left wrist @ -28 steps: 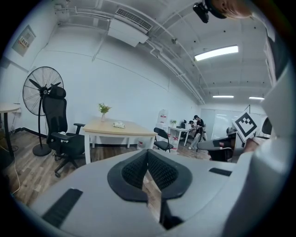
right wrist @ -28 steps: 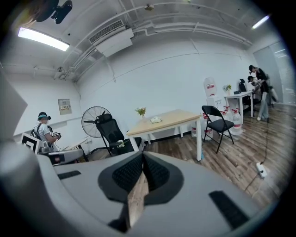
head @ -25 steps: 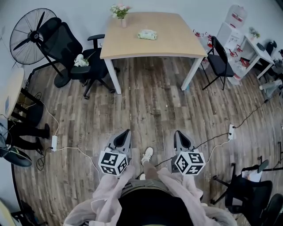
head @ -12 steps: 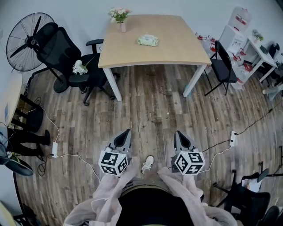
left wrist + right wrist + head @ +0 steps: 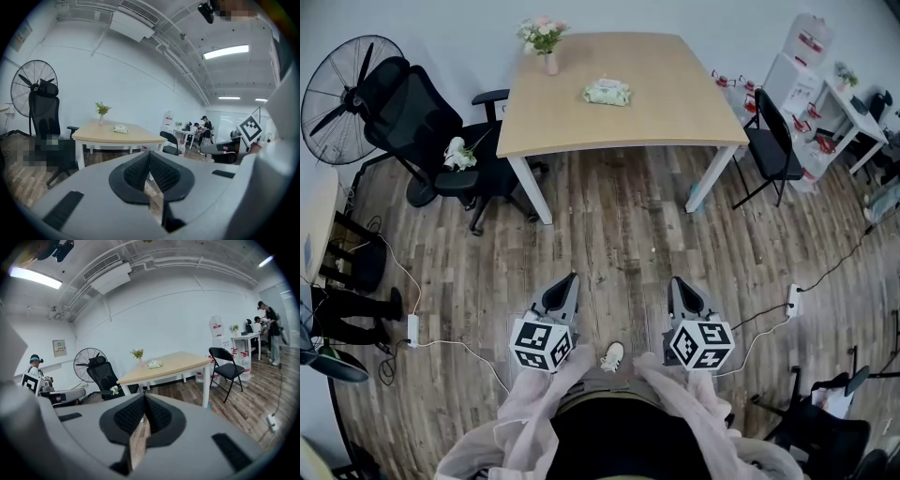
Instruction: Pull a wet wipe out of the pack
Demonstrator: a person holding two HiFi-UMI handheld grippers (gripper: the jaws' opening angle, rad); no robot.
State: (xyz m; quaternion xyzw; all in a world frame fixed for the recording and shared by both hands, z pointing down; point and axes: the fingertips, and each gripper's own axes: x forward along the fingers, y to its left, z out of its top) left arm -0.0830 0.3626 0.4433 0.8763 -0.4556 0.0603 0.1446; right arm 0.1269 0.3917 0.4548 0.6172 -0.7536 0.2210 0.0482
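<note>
- Head view: soft pale-green wet-wipe pack (image 5: 607, 91) on light wooden table (image 5: 675, 98).
- Left hand-held gripper (image 5: 569, 280), right hand-held gripper (image 5: 676, 282): clenched, empty.
- Probably light, squashy; pinch wipe at top flap.

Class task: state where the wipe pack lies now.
In the head view, the wipe pack lies on the table at the top, right of the flower vase.

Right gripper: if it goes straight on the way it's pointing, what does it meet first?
Nothing close: the shut right gripper faces open wood-plank floor. Farther on, probably the light wooden table with white legs, near its front edge, though depth is unclear.
</note>
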